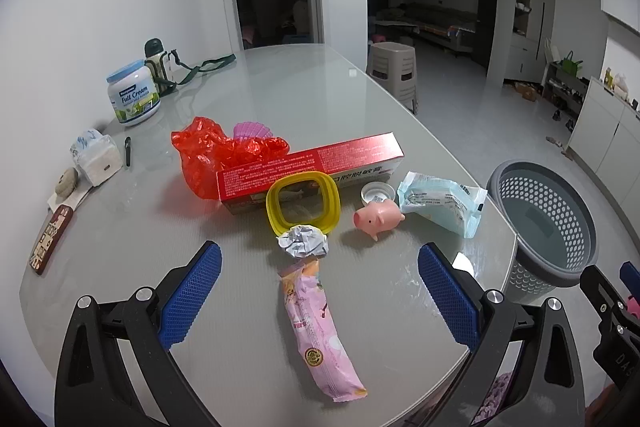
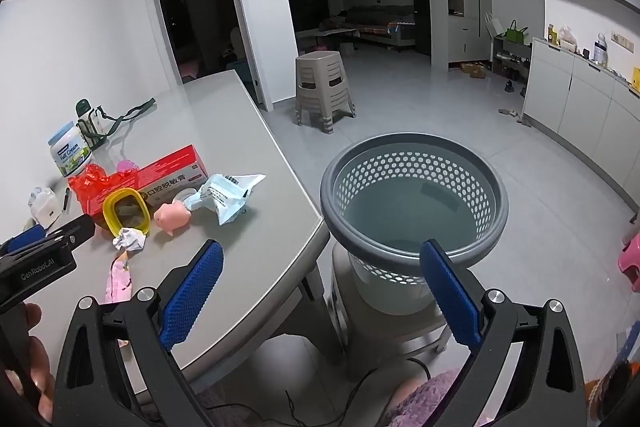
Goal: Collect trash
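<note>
the grey tabletop (image 1: 280, 87) fills the left wrist view, its near edge cut off by the frame and its rounded right edge curving toward the grey perforated basket (image 2: 414, 195). the basket stands off the tabletop's right edge on a pale stand whose lower part is partly hidden behind the right gripper (image 2: 324, 291); nothing shows inside it.

the trash lies mid-tabletop. the long red carton (image 1: 312, 167) lies crosswise, its front partly covered by a yellow ring-shaped lid (image 1: 303, 205). behind the carton's left end is a crumpled red plastic bag (image 1: 216, 151), with a pink scalloped thing (image 1: 250, 129) half hidden behind it; what that is cannot be made out. near the right edge lies a torn pale blue wrapper (image 1: 440, 203), a white bottle cap (image 1: 376, 193) beside it partly hidden by a pink pig toy (image 1: 378, 219). nearest the front edge a pink snack wrapper (image 1: 320, 331) lies lengthwise, touching a crumpled foil ball (image 1: 303, 244) at its far end.

toward the far left edge stand a milk powder tub (image 1: 134, 95) and a green bottle (image 1: 158, 67), the bottle partly behind the tub.

the left gripper (image 1: 320, 299) hangs above the pink snack wrapper, jaws wide, nothing held. the right gripper hangs over the tabletop's right edge, jaws wide and empty.
</note>
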Available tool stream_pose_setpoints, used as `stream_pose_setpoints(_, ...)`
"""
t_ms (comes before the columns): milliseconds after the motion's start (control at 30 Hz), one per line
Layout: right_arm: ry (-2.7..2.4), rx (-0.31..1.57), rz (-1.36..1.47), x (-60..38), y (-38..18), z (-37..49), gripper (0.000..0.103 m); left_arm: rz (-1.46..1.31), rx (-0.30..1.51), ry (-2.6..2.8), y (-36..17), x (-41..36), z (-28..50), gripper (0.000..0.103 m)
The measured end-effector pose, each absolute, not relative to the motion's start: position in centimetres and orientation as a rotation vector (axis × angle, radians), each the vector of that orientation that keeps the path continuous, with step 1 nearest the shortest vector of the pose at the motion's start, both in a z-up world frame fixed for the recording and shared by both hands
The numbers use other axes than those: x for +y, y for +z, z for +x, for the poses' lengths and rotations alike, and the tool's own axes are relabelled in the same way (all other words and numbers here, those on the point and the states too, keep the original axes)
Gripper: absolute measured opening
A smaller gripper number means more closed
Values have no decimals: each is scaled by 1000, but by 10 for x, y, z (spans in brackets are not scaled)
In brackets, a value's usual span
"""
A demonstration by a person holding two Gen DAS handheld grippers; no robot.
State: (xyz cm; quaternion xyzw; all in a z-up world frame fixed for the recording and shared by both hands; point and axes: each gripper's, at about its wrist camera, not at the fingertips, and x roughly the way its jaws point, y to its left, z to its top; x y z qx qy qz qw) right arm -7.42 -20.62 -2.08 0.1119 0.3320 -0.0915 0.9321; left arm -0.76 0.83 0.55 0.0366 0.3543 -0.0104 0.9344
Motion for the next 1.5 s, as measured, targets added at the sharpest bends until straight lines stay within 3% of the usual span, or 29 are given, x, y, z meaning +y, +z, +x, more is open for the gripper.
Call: stream_pose_setpoints(1500, -193, 674, 218, -204, -21, -80, 94, 96, 731, -43, 0, 1, -11, 97)
